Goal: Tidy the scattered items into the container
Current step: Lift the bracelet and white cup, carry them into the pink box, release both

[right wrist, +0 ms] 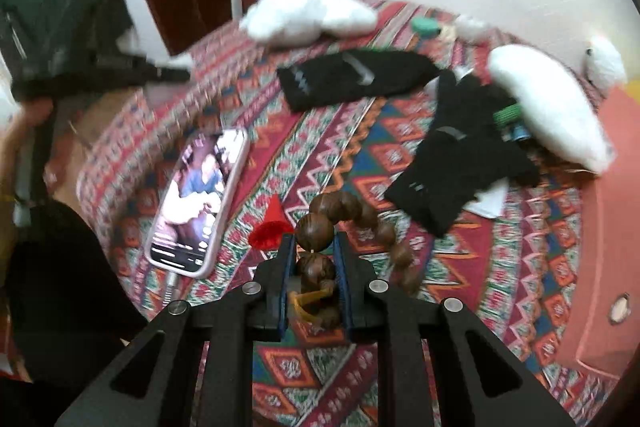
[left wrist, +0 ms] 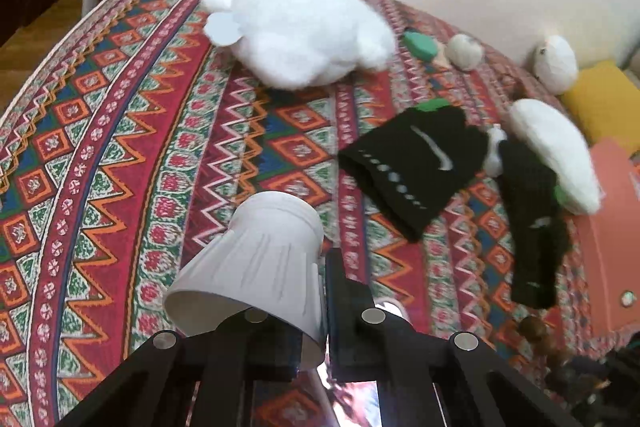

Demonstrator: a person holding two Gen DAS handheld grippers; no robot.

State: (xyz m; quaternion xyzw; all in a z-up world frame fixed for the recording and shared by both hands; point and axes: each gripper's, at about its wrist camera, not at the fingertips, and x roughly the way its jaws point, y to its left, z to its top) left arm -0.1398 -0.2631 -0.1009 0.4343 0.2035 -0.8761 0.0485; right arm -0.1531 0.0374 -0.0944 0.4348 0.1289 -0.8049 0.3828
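Tools grip mid-tidy: left tool [left wrist: 316, 311] clamps paper cup [left wrist: 256, 263], right tool [right wrist: 316, 267] pinches wooden beads [right wrist: 320, 239]; socks [left wrist: 412, 167], plush toys [left wrist: 296, 27] still strewn across patterned cloth [left wrist: 120, 147].

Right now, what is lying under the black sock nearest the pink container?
In the right wrist view, a white paper corner pokes out from beneath that black sock. A long white plush overlaps the sock's far end beside a green item. The rest of the paper is covered.
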